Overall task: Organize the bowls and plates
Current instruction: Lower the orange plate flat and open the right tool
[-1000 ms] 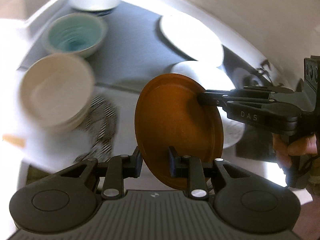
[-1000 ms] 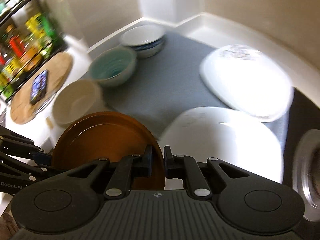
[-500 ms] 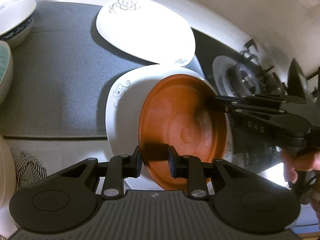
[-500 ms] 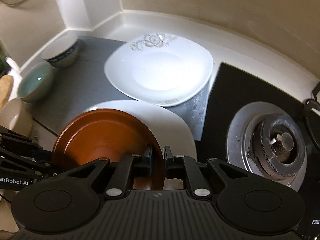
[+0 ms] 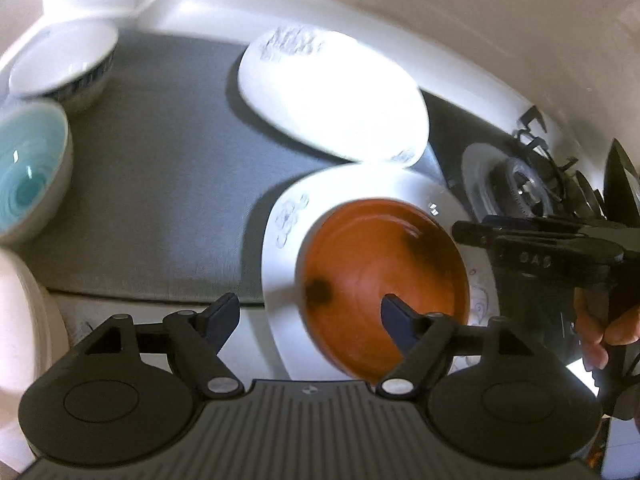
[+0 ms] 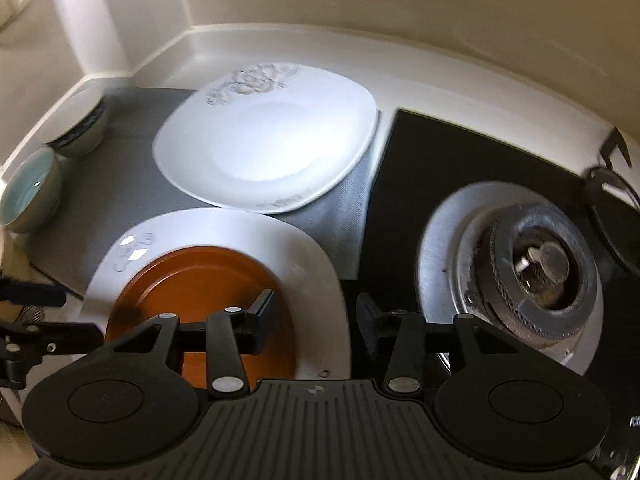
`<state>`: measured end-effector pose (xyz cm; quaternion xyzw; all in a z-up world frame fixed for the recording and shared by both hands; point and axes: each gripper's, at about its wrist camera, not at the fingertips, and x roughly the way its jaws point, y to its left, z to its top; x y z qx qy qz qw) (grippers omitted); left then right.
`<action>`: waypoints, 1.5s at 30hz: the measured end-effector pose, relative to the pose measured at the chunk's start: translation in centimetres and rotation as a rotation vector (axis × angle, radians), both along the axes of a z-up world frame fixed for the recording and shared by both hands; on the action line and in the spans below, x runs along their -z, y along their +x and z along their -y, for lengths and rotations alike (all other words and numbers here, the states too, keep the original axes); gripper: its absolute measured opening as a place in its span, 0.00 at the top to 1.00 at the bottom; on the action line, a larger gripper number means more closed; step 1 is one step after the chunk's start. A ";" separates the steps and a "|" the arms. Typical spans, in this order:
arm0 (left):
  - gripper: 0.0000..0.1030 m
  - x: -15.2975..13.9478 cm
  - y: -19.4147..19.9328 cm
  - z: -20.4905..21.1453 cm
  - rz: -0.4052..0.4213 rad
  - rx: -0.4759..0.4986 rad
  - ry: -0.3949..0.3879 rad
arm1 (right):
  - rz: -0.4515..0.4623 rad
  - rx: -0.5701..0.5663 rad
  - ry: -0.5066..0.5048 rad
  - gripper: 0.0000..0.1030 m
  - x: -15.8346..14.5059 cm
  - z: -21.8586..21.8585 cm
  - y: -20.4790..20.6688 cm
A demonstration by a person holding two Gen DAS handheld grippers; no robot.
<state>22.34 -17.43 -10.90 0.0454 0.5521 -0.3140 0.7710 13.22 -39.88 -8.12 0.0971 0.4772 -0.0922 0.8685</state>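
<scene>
The left gripper (image 5: 310,314) stood with its jaws wide apart and held nothing, and the right gripper (image 6: 316,316) was likewise spread and empty, its left finger over the brown plate (image 6: 200,304) without visible contact. The brown plate lay flat on the near white plate (image 6: 308,264), on the grey mat (image 5: 160,176) beside the far white plate (image 6: 268,152). Motion blur softened both views; the teal bowl (image 5: 28,176) and the cream bowl (image 5: 20,332) were cut off at the left edge.
</scene>
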 end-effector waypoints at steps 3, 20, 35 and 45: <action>0.20 1.1 0.1 0.2 -0.043 -0.009 -0.003 | -0.030 0.019 0.040 0.54 0.9 0.3 0.3; 0.16 1.9 0.1 -1.5 -0.044 0.002 0.024 | -0.073 -0.026 0.080 0.39 0.1 -4.5 0.5; 0.00 -0.7 -0.4 -4.5 0.073 -0.006 0.029 | -0.066 0.036 0.109 0.30 -0.6 -5.0 -0.2; 0.00 -4.3 -1.9 -8.2 0.168 -0.024 -0.046 | -0.017 0.069 0.147 0.23 -3.1 -6.6 -0.3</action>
